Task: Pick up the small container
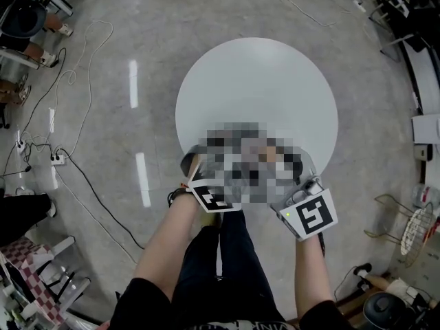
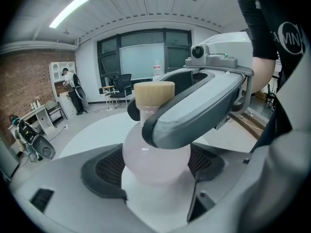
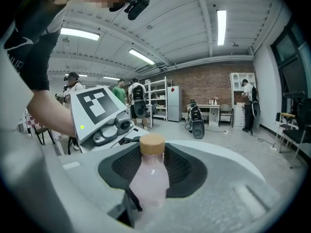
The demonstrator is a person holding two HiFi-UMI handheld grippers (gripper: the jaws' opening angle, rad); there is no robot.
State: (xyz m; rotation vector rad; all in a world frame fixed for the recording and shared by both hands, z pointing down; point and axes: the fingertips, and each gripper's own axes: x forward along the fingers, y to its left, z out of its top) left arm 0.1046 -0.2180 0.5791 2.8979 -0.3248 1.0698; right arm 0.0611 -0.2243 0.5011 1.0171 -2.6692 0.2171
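The small pink container (image 2: 146, 154) was caught mid-frame, clenched round its bulging body by the left tongs (image 2: 156, 171) and grasped just below its tan cap by the right tongs (image 3: 154, 166), right at the lower edge of the round white counter (image 1: 256, 81).

A round white table (image 1: 254, 81) stands on a grey floor (image 1: 137, 33). Cables (image 1: 89, 184) run across the floor to a power strip (image 1: 58, 159) at the left. A wire basket (image 1: 412, 229) sits at the right. The room has a brick wall (image 3: 204, 81), metal shelves (image 3: 158, 98), a white refrigerator (image 3: 173, 103), ceiling lights (image 3: 221, 21), a dark-framed window (image 2: 143, 57) and an office chair (image 2: 120, 89). A person (image 3: 249, 103) stands near a desk (image 3: 214, 111).
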